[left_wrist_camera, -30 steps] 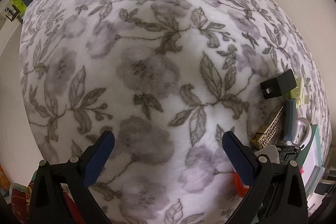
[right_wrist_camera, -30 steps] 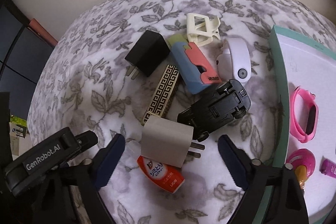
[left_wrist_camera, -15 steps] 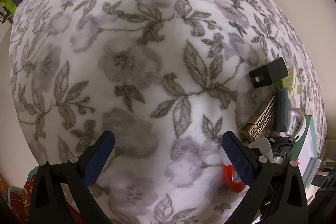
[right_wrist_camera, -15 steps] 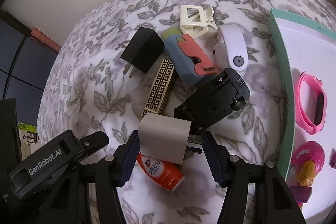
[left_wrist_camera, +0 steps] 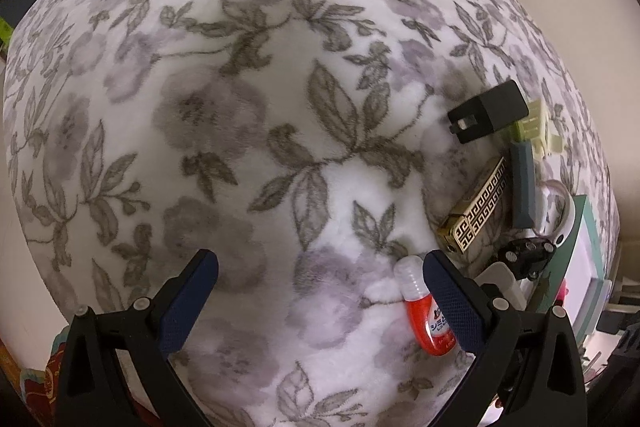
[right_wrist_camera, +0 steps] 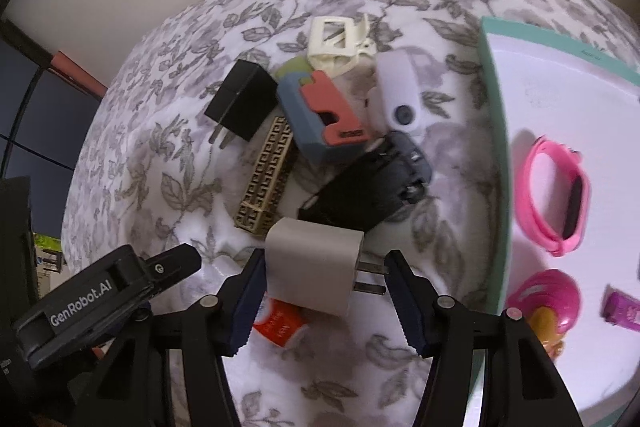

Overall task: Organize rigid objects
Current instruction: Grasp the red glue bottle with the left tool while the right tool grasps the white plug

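Observation:
In the right wrist view my right gripper [right_wrist_camera: 324, 275] is shut on the grey plug adapter [right_wrist_camera: 314, 265], one pad on its body and the other on its prongs. Under it lies a small red bottle [right_wrist_camera: 280, 323]. Beyond lie a gold patterned lighter [right_wrist_camera: 266, 179], a black plug [right_wrist_camera: 242, 103], a blue-and-red block [right_wrist_camera: 320, 117], a cream clip [right_wrist_camera: 338, 43], a white device [right_wrist_camera: 398, 97] and a black toy car [right_wrist_camera: 368, 191]. My left gripper [left_wrist_camera: 320, 299] is open and empty over the floral blanket [left_wrist_camera: 240, 127]; the red bottle [left_wrist_camera: 424, 311] lies by its right finger.
A teal-rimmed white tray [right_wrist_camera: 494, 147] on the right holds a pink wristband [right_wrist_camera: 556, 195], a pink-and-yellow toy [right_wrist_camera: 548, 303] and a purple piece [right_wrist_camera: 622, 311]. The left gripper's body [right_wrist_camera: 92, 299] shows at lower left in the right wrist view. A pale wall stands behind.
My right gripper has moved forward and shut on the grey plug adapter, and the adapter sits a little higher over the bottle. My left gripper has shifted right, bringing the red bottle into view.

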Motion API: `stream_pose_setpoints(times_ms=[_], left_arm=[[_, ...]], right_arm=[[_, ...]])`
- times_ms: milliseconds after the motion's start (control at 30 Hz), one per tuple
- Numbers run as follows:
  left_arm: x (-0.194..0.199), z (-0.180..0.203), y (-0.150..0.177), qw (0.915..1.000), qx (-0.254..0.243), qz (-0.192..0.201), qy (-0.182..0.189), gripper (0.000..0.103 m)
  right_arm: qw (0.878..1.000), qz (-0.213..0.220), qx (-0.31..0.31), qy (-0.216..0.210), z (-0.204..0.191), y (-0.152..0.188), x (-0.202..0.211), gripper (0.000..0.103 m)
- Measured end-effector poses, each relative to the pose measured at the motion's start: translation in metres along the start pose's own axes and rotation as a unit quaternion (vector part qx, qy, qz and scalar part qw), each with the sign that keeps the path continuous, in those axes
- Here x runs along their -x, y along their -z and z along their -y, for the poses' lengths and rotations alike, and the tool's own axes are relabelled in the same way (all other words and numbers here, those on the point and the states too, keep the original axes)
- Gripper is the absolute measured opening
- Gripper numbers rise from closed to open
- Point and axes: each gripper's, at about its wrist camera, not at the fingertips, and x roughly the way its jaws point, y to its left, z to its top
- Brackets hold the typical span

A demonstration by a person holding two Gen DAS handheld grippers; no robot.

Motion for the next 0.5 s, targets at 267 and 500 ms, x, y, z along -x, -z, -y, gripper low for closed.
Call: stream_pose_setpoints(times_ms=[267,500], left_arm=[[-0.002,0.021,0.005,0.9997,-0.021,-0.01,0.008,0.102],[-0.011,0.043,0.012,0.9985,-0.046,-0.021,0.021,0.101]], right_arm=[[1.0,0.007,-0.008,0.0,0.015,-0.001,0.014,0.062],[1.0,0.022,-0.016,0.001,0.025,-0.003,0.031,0.062]])
